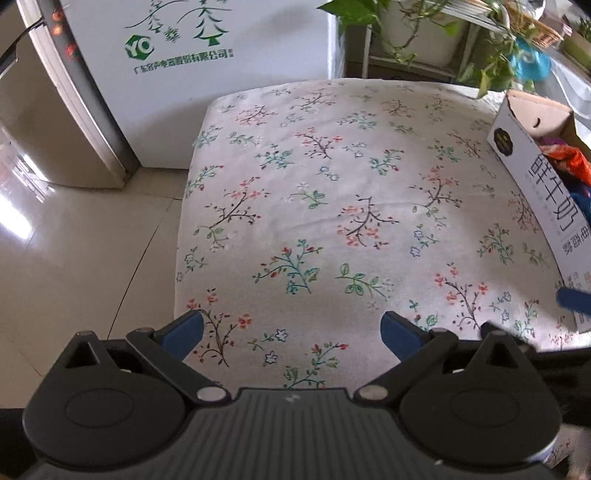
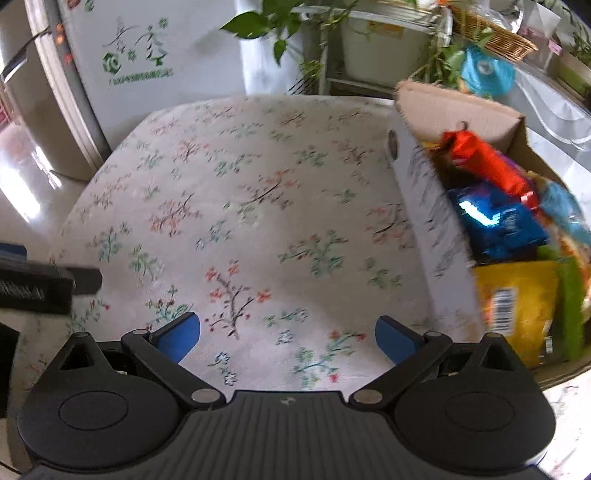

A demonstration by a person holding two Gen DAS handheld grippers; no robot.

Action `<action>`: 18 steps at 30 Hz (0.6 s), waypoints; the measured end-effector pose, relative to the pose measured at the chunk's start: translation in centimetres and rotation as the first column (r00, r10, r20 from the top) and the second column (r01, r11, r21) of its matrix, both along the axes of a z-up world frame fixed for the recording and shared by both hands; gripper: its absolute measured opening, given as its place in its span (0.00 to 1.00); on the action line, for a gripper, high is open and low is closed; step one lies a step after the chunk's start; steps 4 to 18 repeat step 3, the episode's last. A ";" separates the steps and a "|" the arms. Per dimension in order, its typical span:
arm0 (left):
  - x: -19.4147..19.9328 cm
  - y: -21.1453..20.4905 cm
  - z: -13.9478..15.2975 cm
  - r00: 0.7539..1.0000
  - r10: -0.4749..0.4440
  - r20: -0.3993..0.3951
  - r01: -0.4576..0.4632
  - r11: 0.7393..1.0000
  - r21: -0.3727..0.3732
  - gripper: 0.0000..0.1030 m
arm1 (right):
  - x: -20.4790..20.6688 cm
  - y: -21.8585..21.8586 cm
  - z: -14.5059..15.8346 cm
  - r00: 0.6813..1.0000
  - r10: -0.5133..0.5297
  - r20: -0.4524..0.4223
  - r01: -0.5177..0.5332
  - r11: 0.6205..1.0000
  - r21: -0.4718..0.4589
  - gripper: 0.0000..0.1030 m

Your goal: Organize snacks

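A white cardboard box [image 2: 424, 206] stands on the right of the floral tablecloth [image 2: 258, 206], and the same box [image 1: 535, 192] shows at the right edge of the left wrist view. Inside it lie snack packs: a red pack [image 2: 484, 162], a blue pack [image 2: 498, 225] and a yellow pack [image 2: 517, 302]. My left gripper [image 1: 291, 332] is open over bare cloth with nothing between its blue pads. My right gripper [image 2: 288, 336] is open too, just left of the box, and holds nothing. The right gripper's blue fingertip [image 1: 572, 299] shows beside the box.
A white appliance [image 1: 207, 51] with a green logo stands beyond the table's far edge, with a tiled floor [image 1: 85, 240] to the left. Potted plants [image 2: 295, 26] on a rack and a wicker basket [image 2: 495, 33] are behind the box. The left gripper's black body [image 2: 40, 284] enters at the left.
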State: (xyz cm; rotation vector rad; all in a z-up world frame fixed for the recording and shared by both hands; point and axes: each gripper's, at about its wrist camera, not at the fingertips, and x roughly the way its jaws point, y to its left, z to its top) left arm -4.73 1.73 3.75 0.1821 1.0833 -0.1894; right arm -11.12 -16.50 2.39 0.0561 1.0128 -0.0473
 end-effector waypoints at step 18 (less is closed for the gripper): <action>0.1 0.6 -0.1 1.000 0.014 -0.003 -0.014 1.000 -0.014 0.99 | -0.1 1.2 -1.4 0.999 0.028 0.030 -0.028 1.000 -0.014 1.00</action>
